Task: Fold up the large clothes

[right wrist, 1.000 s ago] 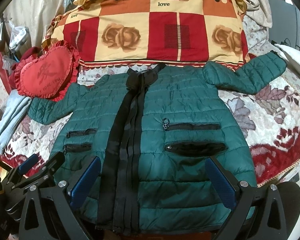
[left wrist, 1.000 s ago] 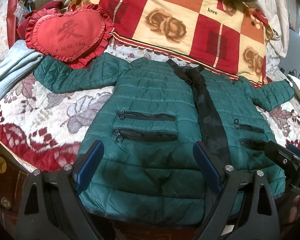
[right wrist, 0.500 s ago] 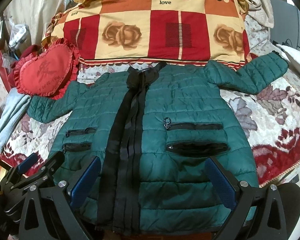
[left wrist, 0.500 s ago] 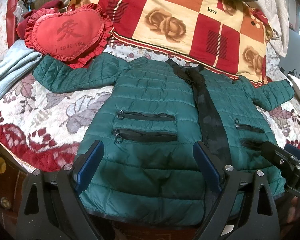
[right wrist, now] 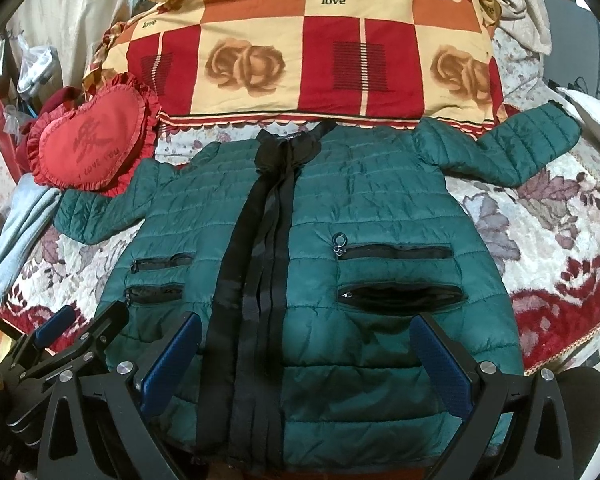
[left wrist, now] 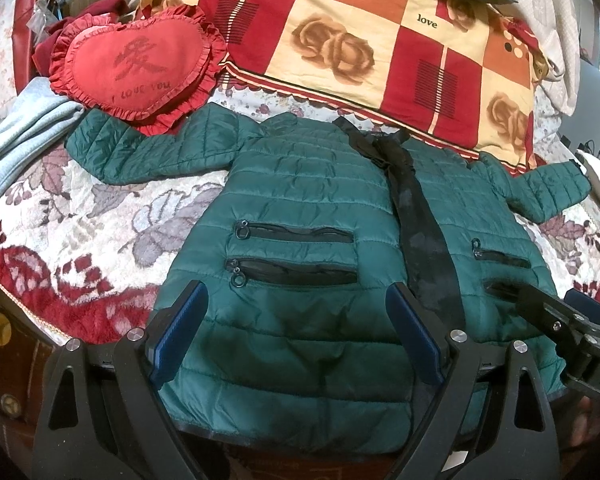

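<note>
Jacket: a green quilted jacket [left wrist: 300, 216] lies flat and front-up on the bed [left wrist: 80, 216], sleeves spread out to both sides, collar toward the pillows, hem at the near edge.
Front band: a black strip [right wrist: 260, 264] runs from collar to hem down the middle of the jacket.
Left wrist view only: the sleeve on the left of the frame shows in full, its cuff touching the red heart cushion [left wrist: 136, 68]; folded grey cloth [left wrist: 24, 132] lies just beside it; two zip pockets on this half of the jacket show clearly.
Right wrist view only: the other sleeve [right wrist: 512, 148] shows in full, reaching up toward the checked rose quilt [right wrist: 300, 52]; the lower pocket on this half gapes open.
Seen in both: each view catches the other tool at its lower edge.
Left hand-held gripper [left wrist: 296, 340]: jaws spread wide, holding nothing; it sits above the hem on the left half of the jacket, blue pads to either side of the fabric below the pockets, and whether they touch it cannot be told.
Right hand-held gripper [right wrist: 308, 360]: also wide apart and empty; it sits above the hem on the right half, one pad near the black strip, the other near the side seam.
</note>
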`<state>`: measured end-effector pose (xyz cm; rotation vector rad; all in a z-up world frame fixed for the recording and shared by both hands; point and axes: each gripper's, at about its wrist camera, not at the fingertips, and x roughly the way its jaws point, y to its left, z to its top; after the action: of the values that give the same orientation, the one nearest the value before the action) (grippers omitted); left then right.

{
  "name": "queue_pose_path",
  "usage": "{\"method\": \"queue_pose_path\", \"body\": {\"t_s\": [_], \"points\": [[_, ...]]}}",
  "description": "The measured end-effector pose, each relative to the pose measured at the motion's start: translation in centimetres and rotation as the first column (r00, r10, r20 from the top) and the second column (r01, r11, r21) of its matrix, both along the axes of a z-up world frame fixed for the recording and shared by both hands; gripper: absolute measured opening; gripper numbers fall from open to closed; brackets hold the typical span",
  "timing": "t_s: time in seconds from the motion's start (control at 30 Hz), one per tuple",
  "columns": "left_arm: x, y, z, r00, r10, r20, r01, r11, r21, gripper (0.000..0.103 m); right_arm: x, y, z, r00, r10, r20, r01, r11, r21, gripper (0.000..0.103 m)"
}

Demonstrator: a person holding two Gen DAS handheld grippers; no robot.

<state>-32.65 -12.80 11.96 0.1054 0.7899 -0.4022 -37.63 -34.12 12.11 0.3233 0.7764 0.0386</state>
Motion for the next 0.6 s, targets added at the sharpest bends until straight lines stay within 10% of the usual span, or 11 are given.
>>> {"method": "queue_pose_path", "body": {"t_s": [0.6], "points": [[3.3,0.6,0.0,1.000,0.021,0.003,-0.021,1.000,0.004,0.091,3.1,-0.2,0.2,1.000,0.022,0.000,-0.022,1.000,-0.008,0.103]]}}
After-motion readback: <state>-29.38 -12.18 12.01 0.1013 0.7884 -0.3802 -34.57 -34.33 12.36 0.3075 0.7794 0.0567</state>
